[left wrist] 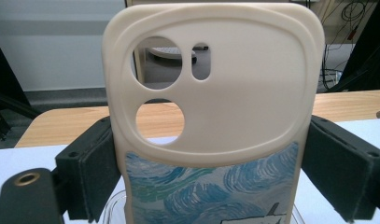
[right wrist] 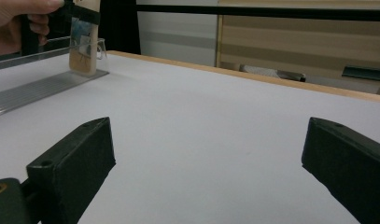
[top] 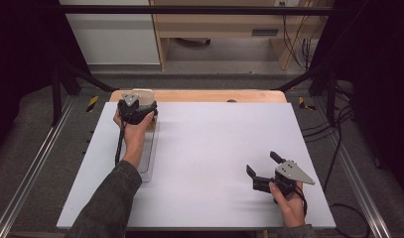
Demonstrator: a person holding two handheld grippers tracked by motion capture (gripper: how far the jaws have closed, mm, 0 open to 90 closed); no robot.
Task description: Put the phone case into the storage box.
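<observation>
A cream phone case (left wrist: 234, 93) with camera cut-outs and a blue swirl picture stands upright between the jaws of my left gripper (left wrist: 211, 168), which is shut on its two side edges. From above, that gripper (top: 135, 110) is at the far left of the table, with the case (top: 144, 94) just beyond it. The case's lower end (right wrist: 82, 51) rests at the far end of a clear ribbed rack (top: 149, 153). Near the front right, my right gripper (top: 261, 162) hovers low over the white surface. Its jaws are wide apart and empty (right wrist: 206, 154).
A white board (top: 214, 148) covers the table, with a wooden strip (top: 214, 95) along the far edge. Black frame posts (top: 55, 84) stand at both far corners. Cables (top: 338, 148) trail off the right side. A wooden cabinet (top: 224, 29) stands on the floor behind.
</observation>
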